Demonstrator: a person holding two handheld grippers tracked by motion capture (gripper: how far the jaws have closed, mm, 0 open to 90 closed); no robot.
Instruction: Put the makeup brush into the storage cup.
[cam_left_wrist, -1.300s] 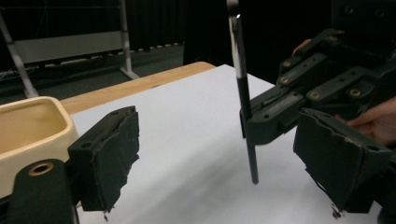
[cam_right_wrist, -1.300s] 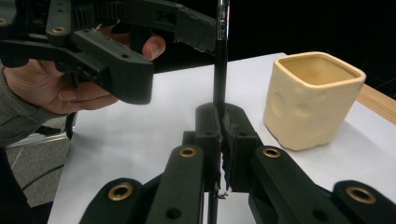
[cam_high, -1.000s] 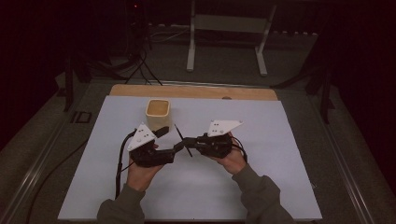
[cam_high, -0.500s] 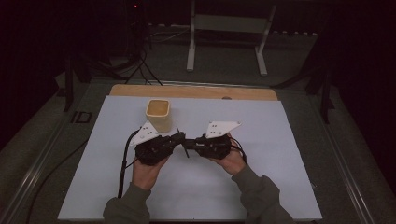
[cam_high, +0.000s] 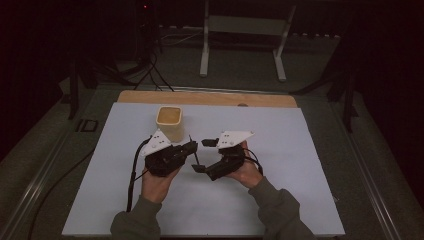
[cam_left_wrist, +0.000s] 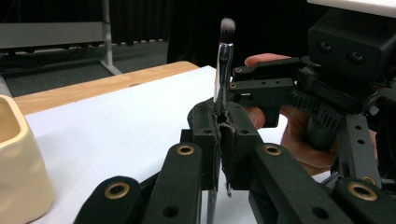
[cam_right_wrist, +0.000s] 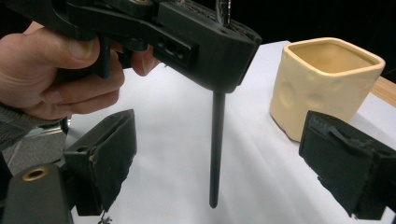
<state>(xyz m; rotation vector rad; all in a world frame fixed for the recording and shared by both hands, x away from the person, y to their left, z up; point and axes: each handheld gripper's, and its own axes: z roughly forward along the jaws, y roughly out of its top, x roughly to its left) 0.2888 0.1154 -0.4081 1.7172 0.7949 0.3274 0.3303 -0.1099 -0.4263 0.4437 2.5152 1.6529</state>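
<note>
While the left claw pinches a brush over the white table, the right claw gapes.

Each black gripper, left gripper and right gripper, carries brass-ringed screw holes, a white three-cornered plate and a trailing black cable. The person's sleeves are dark olive-green.

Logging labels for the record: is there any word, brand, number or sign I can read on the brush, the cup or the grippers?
None: no readable text on the brush, the cream cup, the left hand-held gripper or the right hand-held gripper.
</note>
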